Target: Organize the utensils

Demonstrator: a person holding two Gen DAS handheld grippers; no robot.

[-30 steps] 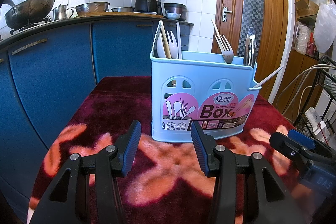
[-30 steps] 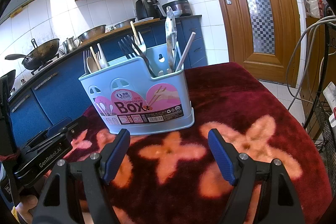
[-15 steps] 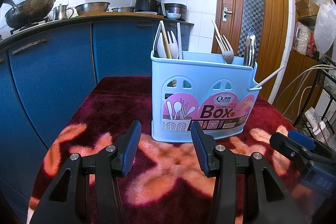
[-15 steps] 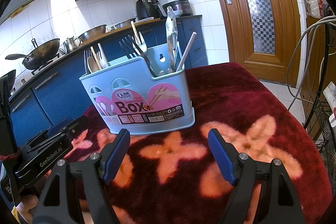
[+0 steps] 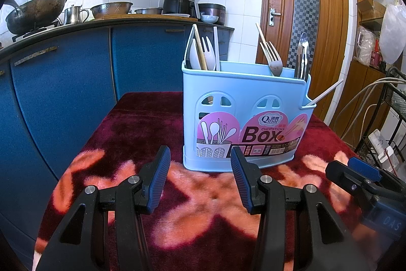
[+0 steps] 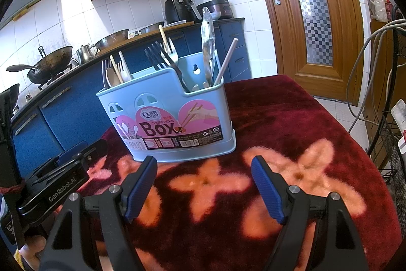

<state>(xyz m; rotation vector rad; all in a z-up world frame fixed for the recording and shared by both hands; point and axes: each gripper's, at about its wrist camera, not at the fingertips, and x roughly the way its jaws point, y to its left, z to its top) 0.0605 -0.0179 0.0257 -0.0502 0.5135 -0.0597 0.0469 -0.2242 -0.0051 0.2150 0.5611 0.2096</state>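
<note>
A light blue utensil box [image 5: 243, 116] [image 6: 172, 123] with a pink "Box" label stands upright on the dark red flowered cloth [image 5: 198, 197] [image 6: 291, 139]. Forks, spoons, chopsticks and metal tongs [image 6: 207, 47] stick up out of its compartments; a white chopstick [image 5: 326, 92] leans out of the right end. My left gripper [image 5: 200, 166] hovers just in front of the box, open, nothing between its fingers. My right gripper [image 6: 204, 177] is open wider, also empty, a little short of the box. Each gripper shows at the edge of the other's view.
Blue kitchen cabinets [image 5: 63, 83] run close behind and left of the table, with a wok [image 5: 35, 12], kettle, colander and air fryer [image 5: 180, 1] on the counter. A wooden door [image 6: 317, 12] is at the back right. A wire rack with cables [image 6: 390, 118] stands at the right.
</note>
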